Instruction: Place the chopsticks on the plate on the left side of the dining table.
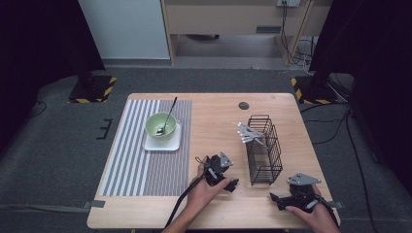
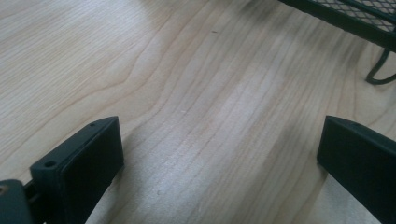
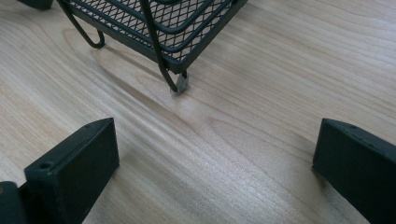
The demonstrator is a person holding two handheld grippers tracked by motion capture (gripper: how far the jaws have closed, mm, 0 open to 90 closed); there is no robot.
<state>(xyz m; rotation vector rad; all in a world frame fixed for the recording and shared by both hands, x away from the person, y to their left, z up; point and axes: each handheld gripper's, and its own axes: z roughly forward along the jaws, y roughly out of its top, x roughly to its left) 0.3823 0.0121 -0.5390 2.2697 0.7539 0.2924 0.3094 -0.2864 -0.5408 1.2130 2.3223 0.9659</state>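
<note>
A black wire basket (image 1: 265, 150) lies on its side on the wooden table (image 1: 214, 121), with several metal utensils (image 1: 250, 133) sticking out of its far end. My left gripper (image 1: 233, 184) rests low on the table just left of the basket, open, with bare wood between its jaws (image 2: 219, 154). My right gripper (image 1: 274, 198) sits near the table's front right, also open and empty (image 3: 215, 154). The basket's mesh corner (image 3: 177, 46) lies just ahead of it. A green bowl (image 1: 161, 125) holding a black spoon (image 1: 167, 116) stands on a white square plate (image 1: 163, 142).
A striped grey placemat (image 1: 141, 160) covers the table's left part under the plate. A round cable hole (image 1: 243, 105) sits near the far edge. Black stands with hazard-striped bases (image 1: 92, 87) flank the table on the floor.
</note>
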